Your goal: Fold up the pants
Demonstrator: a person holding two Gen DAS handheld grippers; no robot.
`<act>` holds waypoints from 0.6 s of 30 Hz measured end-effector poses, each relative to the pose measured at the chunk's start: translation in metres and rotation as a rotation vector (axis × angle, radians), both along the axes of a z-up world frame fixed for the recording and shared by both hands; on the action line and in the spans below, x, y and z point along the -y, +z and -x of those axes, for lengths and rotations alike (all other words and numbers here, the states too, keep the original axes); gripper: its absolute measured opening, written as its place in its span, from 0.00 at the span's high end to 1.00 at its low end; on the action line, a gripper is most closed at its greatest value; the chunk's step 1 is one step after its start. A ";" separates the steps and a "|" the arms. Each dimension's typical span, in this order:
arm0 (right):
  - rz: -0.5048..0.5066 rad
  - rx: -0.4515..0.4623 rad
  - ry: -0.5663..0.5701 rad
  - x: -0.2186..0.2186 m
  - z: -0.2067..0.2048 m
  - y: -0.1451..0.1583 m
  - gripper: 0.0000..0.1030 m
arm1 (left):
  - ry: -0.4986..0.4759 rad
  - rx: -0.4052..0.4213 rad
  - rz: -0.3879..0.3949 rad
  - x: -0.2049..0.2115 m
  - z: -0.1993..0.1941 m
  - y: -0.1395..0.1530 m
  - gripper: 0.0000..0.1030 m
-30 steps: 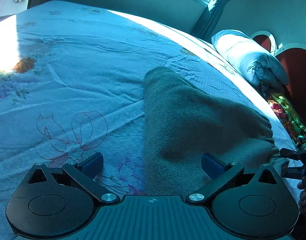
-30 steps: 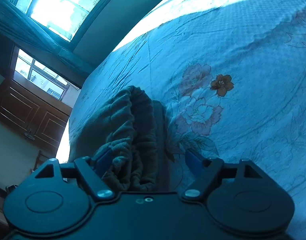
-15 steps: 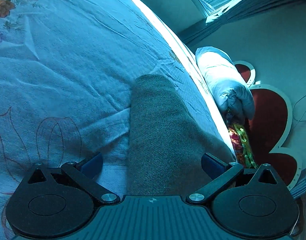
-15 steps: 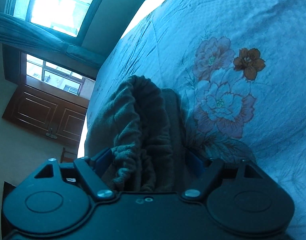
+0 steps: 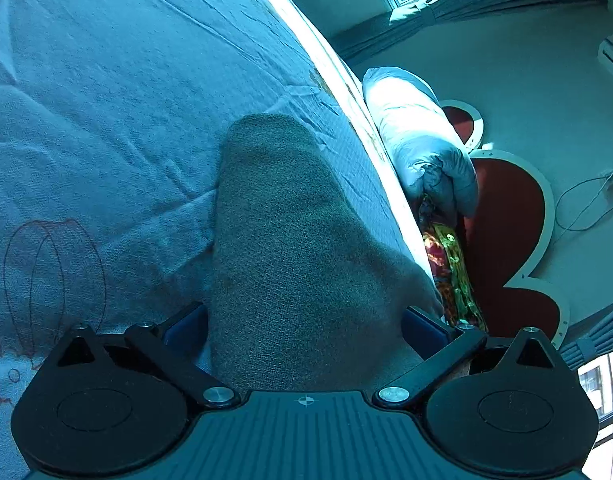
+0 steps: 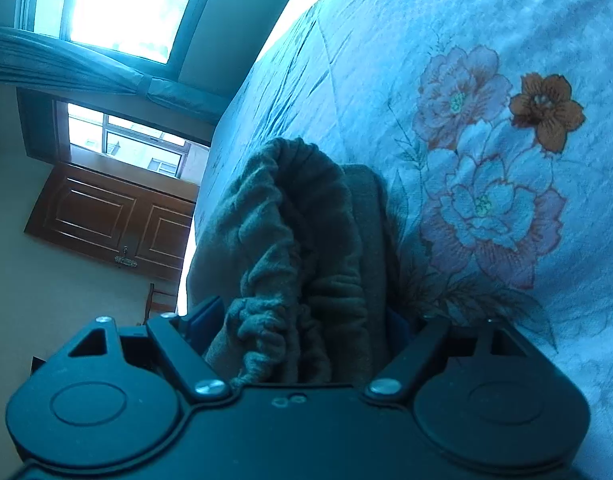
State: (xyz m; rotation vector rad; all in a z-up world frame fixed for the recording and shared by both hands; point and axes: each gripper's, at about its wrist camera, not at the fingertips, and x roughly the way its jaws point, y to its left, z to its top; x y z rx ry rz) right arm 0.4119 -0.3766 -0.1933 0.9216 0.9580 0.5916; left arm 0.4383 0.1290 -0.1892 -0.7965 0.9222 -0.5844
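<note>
Your left gripper (image 5: 304, 322) and right gripper (image 6: 302, 322) each straddle the pants (image 5: 290, 248), fingers against the fabric, clamp unclear. Pants lie on the bed (image 5: 106, 80), near its pillow (image 5: 422, 148) edge.

No legible text, label, brand or number on anything in view.

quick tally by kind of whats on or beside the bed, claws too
pants: 1
pillow: 1
patterned bundle: 1
claws: 2, left claw and right claw
total: 5
</note>
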 end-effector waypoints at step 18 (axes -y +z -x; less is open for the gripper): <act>0.219 0.112 0.019 -0.048 0.011 0.043 0.62 | 0.080 0.094 -0.071 0.008 0.028 0.013 0.77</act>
